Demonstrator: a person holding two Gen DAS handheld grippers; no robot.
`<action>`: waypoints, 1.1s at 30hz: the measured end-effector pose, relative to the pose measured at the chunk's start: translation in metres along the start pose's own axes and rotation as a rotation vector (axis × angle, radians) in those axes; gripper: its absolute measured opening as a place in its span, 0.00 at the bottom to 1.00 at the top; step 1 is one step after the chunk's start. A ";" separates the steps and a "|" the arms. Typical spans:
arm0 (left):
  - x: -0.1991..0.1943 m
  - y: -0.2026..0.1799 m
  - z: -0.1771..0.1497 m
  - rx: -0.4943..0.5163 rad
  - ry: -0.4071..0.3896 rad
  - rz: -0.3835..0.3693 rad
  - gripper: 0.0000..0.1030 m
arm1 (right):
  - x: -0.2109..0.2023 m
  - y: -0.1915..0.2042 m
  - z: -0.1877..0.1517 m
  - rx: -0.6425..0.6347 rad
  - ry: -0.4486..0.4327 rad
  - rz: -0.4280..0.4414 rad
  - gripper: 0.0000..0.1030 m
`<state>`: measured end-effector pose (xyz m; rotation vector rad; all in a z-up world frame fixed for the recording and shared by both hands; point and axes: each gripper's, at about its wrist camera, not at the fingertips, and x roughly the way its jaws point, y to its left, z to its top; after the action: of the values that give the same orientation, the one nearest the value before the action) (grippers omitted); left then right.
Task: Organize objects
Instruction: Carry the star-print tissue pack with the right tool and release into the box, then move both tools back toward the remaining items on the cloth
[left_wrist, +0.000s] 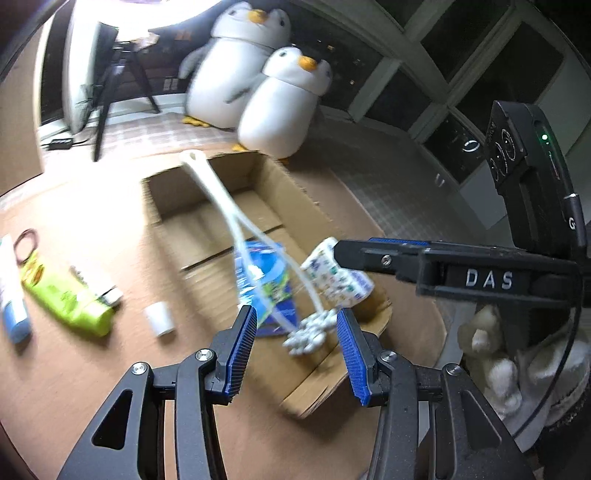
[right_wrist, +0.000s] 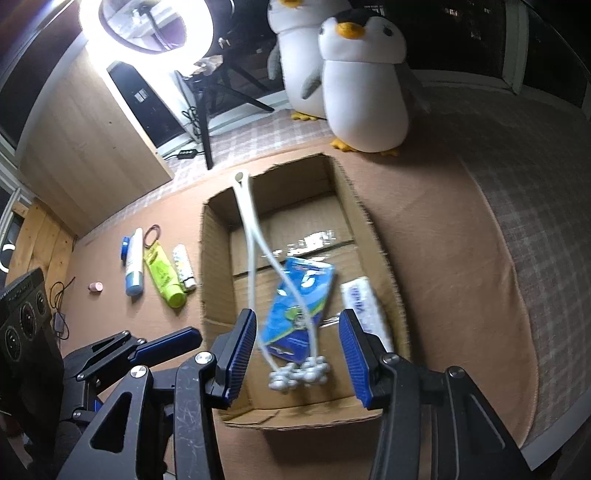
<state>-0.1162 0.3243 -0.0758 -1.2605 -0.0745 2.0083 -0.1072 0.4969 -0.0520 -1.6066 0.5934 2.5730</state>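
With both my left gripper (left_wrist: 295, 347) and right gripper (right_wrist: 297, 354) spread and pinching nothing, the white massager (right_wrist: 255, 266) leans in the cardboard box (right_wrist: 369, 229), so I should retreat slowly without knocking its handle.

Both the left gripper (left_wrist: 295, 349) and the right gripper (right_wrist: 297, 354) are black linkage frames with silver round screw heads, ridged blue pads on the fingers, and white "DAS" lettering on the right one's side above the cardboard box (left_wrist: 354, 314).
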 end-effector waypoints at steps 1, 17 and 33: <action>-0.010 0.009 -0.005 -0.003 -0.005 0.007 0.47 | 0.001 0.006 -0.002 0.000 -0.003 0.005 0.43; -0.144 0.199 -0.077 -0.155 -0.045 0.173 0.47 | 0.022 0.160 -0.048 0.006 -0.026 0.086 0.49; -0.225 0.358 -0.127 -0.349 -0.119 0.334 0.47 | 0.093 0.285 0.002 -0.133 0.023 0.161 0.49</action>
<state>-0.1637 -0.1125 -0.1209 -1.4408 -0.3012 2.4361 -0.2208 0.2198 -0.0489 -1.6958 0.5881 2.7675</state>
